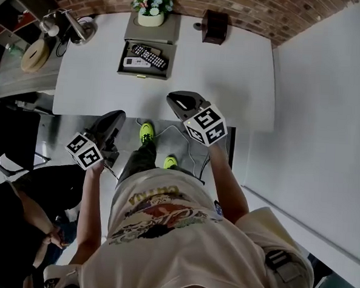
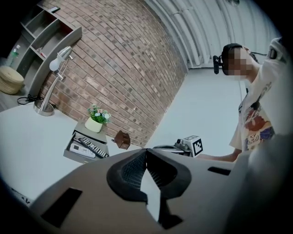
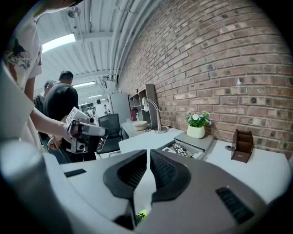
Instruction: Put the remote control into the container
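A grey open container sits at the back of the white table. Inside it lie a black remote control and a smaller white remote. My left gripper hangs off the table's front edge, over the floor, shut and empty. My right gripper hovers just over the front edge, well short of the container, shut with nothing between its pads. The left gripper view shows its closed pads and the container far ahead. In the right gripper view the black remote lies in the container.
A potted plant stands on the container's top. A brown desk holder is at the back right, a desk lamp at the back left. A brick wall backs the table. Another person stands at my left.
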Motion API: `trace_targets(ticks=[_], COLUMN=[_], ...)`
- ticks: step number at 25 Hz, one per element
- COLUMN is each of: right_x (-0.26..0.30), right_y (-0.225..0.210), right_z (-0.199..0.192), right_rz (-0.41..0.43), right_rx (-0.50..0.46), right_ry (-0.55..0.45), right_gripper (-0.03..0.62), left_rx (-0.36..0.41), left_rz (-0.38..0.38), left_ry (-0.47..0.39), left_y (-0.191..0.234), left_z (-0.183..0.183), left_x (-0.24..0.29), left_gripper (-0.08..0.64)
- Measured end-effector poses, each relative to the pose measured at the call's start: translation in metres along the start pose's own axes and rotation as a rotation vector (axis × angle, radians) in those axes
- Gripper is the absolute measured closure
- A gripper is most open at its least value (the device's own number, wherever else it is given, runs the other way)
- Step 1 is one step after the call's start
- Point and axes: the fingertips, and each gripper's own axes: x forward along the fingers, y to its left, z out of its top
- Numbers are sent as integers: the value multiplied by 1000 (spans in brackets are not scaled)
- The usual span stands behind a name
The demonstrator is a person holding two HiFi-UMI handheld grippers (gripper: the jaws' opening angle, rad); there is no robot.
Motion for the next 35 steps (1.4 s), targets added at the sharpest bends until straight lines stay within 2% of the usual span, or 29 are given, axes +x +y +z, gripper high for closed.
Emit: trace_targets(ticks=[4,8,12,18,24,35], right_x=[-20,-41,-54,-62,-57,-32], right_y=[24,47,62,86,99,109], right_z=[2,-1,-7,-1,23,36], right_rz=[39,82,78,58,10,-8], right_rx=[34,132,191,174,116,113], right_ry=[-78,-160,-208,-177,-165,-171], right_gripper=[566,577,583,583,583,583], left_rx=[27,30,36,37,52,69], left_rz=[25,60,54,12,-49,-56], left_ry=[-9,-17,-31,-53,-66,-62], left_y=[-38,-67,-82,-92,-86,-65], left_z=[-14,-39,-54,-40,-13,2], left_x=[-19,-40,-54,-57,-57,-72], left_gripper=[555,555,554,555,555,555])
